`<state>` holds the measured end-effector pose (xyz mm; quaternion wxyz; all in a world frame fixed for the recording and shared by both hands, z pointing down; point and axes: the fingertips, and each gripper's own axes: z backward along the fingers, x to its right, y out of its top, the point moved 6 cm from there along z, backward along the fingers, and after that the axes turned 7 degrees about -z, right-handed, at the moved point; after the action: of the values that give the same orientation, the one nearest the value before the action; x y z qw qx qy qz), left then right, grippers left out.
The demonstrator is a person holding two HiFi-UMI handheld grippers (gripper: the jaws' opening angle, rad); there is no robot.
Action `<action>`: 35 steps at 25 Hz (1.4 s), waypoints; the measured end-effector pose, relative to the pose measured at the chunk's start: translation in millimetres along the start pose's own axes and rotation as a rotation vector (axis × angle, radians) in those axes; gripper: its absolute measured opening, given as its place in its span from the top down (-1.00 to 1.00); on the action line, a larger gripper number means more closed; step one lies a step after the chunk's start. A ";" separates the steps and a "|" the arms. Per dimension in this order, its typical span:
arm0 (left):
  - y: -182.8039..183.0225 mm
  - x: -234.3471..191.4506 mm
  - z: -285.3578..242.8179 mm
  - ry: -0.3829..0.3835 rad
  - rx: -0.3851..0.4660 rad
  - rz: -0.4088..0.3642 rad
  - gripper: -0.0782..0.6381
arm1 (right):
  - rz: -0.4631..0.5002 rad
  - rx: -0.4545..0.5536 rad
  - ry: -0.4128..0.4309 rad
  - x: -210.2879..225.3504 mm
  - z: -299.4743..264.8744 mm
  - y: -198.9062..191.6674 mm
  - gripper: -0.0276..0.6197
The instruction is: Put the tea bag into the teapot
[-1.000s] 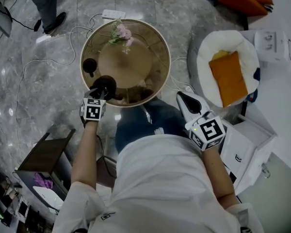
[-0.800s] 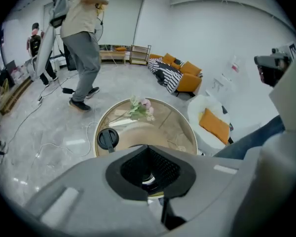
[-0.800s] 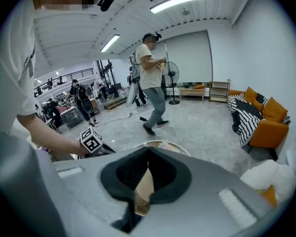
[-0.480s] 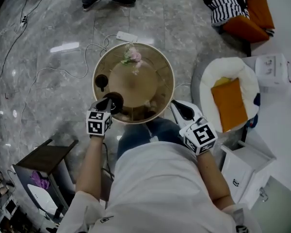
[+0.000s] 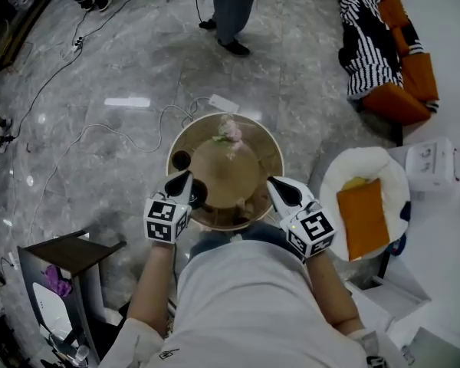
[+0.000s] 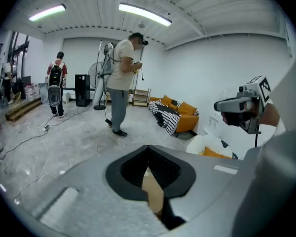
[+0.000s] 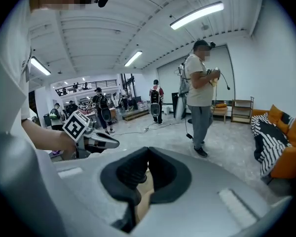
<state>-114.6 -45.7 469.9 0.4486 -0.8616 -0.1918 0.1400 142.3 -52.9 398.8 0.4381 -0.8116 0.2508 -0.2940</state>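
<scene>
Left gripper is clenched, jaws pressed together with nothing seen between them; right gripper is likewise closed and empty. Both hover over the near edge of the round table. The dark teapot stands on the table just beside the left gripper, which partly masks it; its lid and spout are unresolved. The tea bag cannot be made out in any view.

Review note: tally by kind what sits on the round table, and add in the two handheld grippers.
Dark vessels: 2 (small cup, teapot)
Flower bunch: 1
Grippers: 2 (left gripper, right gripper)
Total: 5
No tea bag can be made out.
</scene>
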 end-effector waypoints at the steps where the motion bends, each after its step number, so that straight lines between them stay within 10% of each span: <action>1: 10.4 -0.1 8.3 0.012 0.026 -0.004 0.76 | 0.004 0.010 0.011 -1.5 -1.3 7.0 0.91; 18: 124.4 -15.0 124.6 0.191 0.366 -0.029 0.76 | 0.145 0.162 0.205 -39.0 -14.7 119.9 0.91; 35: 139.4 -20.4 150.5 0.276 0.450 -0.047 0.76 | 0.177 0.226 0.257 -51.1 -19.1 139.7 0.91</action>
<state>-166.3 -19.7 272.1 0.6538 -0.7465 -0.1131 0.0500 72.2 -98.2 274.1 0.5152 -0.6878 0.3404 -0.3816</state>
